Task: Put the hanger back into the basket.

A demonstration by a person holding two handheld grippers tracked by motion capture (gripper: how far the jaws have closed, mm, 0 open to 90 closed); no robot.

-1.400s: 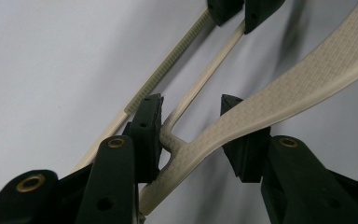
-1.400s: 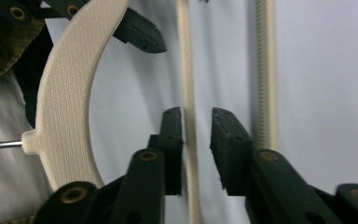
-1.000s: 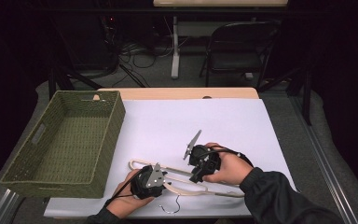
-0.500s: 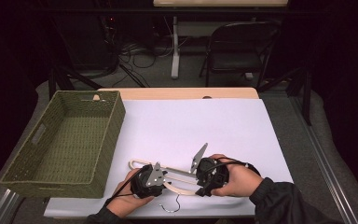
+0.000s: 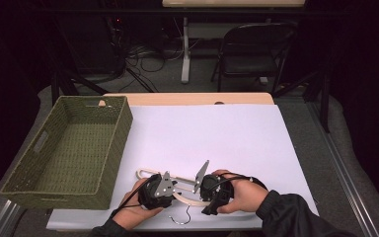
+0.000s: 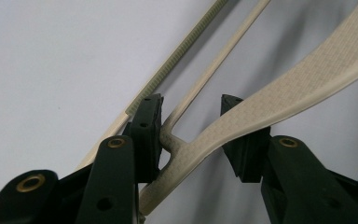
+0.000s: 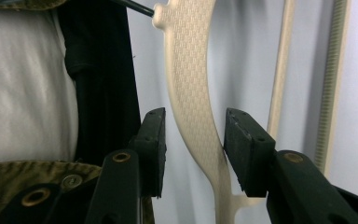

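A cream plastic clothes hanger (image 5: 143, 173) lies flat near the front edge of the white table (image 5: 217, 133), its metal hook (image 5: 180, 217) pointing at the person. My left gripper (image 5: 175, 190) is shut on the hanger (image 6: 307, 70) where the shoulder arm meets the thin bar; both pads (image 6: 149, 126) press on it. My right gripper (image 5: 202, 197) straddles the other shoulder arm (image 7: 186, 70). Its jaws have just been opening, and the arm stands between them with a gap beside the left pad (image 7: 154, 140).
A green woven basket (image 5: 121, 143) stands on the table's left side. A folding chair (image 5: 251, 54) and cables sit on the floor beyond the far edge. The person's dark sleeve (image 5: 296, 217) comes in at the bottom right.
My right gripper has slid toward the near edge of the table and sunk onto the hanger, with its jaws wider apart. The left gripper and hanger have stayed put.
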